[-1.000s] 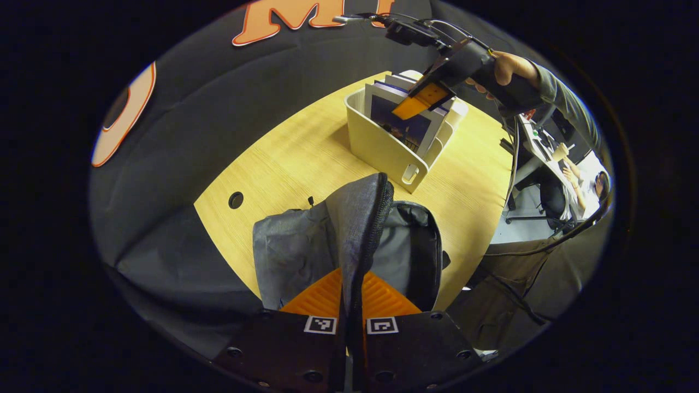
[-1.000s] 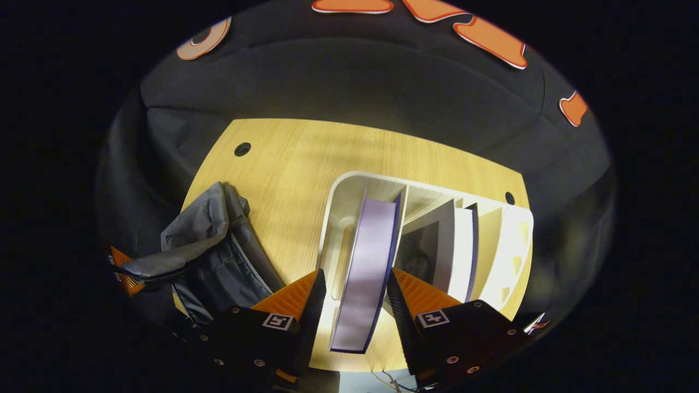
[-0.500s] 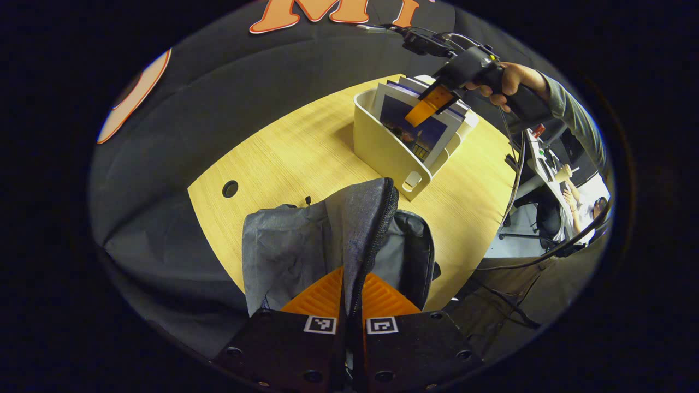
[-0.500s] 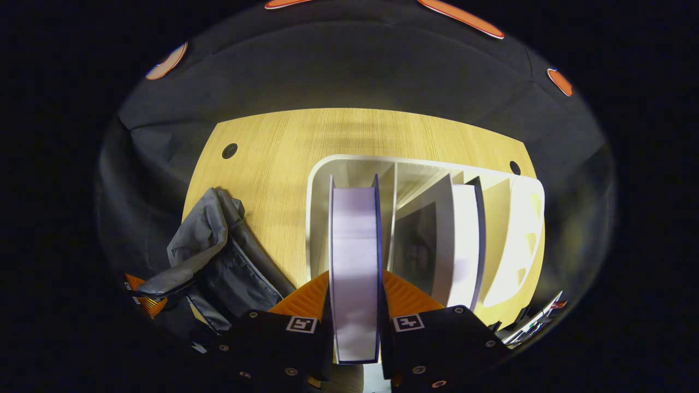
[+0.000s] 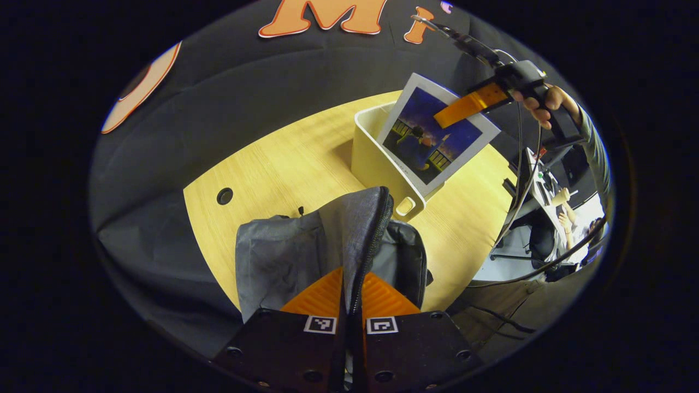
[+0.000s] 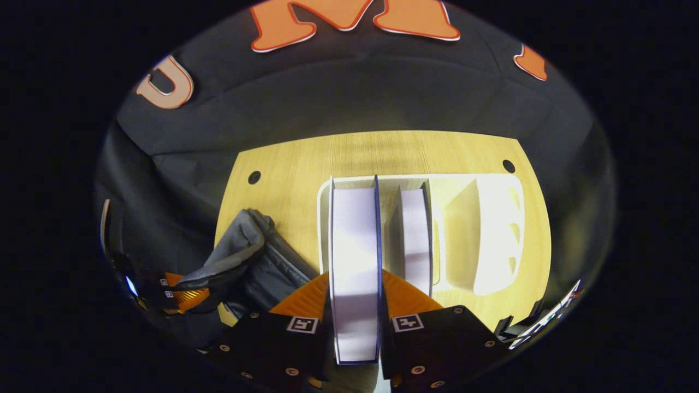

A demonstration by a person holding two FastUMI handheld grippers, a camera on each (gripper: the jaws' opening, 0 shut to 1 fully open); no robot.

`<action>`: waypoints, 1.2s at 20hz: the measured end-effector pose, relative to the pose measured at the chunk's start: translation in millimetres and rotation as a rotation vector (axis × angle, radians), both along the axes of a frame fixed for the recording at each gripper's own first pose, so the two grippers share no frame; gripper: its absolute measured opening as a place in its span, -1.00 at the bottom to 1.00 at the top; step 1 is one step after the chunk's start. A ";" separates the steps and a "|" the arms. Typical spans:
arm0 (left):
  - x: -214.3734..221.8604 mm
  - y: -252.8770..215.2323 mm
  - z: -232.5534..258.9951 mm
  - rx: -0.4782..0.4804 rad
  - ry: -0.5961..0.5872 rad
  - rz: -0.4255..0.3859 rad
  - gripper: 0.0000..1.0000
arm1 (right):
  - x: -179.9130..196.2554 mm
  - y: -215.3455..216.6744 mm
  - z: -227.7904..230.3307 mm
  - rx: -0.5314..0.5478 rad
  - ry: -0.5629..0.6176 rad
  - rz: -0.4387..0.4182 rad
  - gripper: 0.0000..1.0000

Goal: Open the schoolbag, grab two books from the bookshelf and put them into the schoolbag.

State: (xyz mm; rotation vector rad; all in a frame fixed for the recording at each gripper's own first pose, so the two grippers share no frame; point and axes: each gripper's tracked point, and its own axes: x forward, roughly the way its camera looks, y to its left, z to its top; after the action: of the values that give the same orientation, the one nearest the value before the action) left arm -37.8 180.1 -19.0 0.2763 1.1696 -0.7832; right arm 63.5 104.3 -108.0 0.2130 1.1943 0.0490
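The wooden desk (image 5: 284,164) is carrying the grey schoolbag (image 5: 284,256), already unzipped, its flap being pinched between the closed fingers of the left claw (image 5: 351,297). The cream bookshelf (image 6: 491,229) is keeping one book (image 6: 416,234) for later. The right claw (image 6: 355,305) is clamping the first book (image 5: 437,134) above the shelf; neither book is bagged yet.

bookshelf (image 5: 377,158): far compartments hidden behind lifted book (image 5: 437,136)
schoolbag (image 6: 256,262): interior out of sight; cut off at 8 o'clock
person at 4 o'clock (image 5: 568,218): too small to tell
second book (image 6: 416,234): cover unseen
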 end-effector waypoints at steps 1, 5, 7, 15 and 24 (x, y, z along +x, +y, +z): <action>-1.9 -0.3 -0.1 -0.001 -0.004 0.000 -0.88 | -3.7 -2.7 6.7 0.018 -0.016 -0.013 -0.30; -5.5 -0.7 -2.6 -0.012 -0.001 0.016 -0.88 | -22.2 -12.9 36.1 0.073 -0.078 -0.041 -0.31; -6.7 0.1 -4.4 -0.020 0.002 0.028 -0.88 | -32.7 -14.9 49.0 0.098 -0.104 -0.054 -0.32; -10.0 -0.1 -10.0 -0.040 0.003 0.054 -0.88 | -80.9 -3.8 68.4 0.214 -0.182 -0.101 -0.32; -15.2 -4.4 -18.2 -0.041 -0.010 0.076 -0.88 | -124.7 39.8 29.1 0.452 -0.180 -0.225 -0.36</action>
State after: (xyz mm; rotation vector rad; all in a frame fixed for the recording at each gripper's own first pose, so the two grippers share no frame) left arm -52.9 175.7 -37.2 0.2008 1.1473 -0.7375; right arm -61.2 144.1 -78.8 0.7236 0.9609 0.1381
